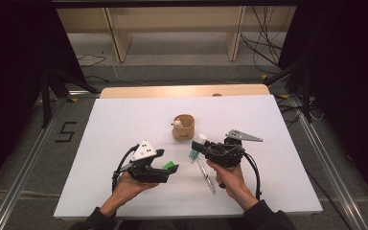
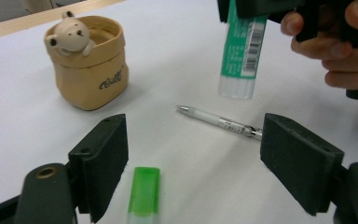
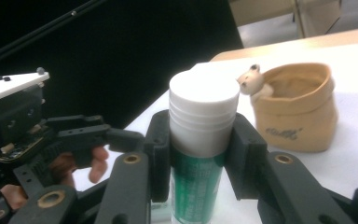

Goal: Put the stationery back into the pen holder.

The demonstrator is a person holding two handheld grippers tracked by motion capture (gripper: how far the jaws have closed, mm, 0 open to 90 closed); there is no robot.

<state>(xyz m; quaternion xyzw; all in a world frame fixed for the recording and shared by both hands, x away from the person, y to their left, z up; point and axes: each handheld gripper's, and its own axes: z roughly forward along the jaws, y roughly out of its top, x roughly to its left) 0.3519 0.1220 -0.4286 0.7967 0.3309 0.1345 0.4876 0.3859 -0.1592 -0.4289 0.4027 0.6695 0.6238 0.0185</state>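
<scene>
Green cap (image 2: pixel 143 190) lies flat; cylindrical glue stick (image 3: pixel 200 140) clamped in jaws.

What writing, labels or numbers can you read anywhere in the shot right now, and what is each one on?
"5": black figure taped on the grey floor left of the table.
Dark script word on the tan bear pot: too blurred to read.
Barcode and fine white print on the green glue stick held in the right gripper: too small to read.
Small print on the clear pen: illegible.
Green cap: no text visible.
</scene>
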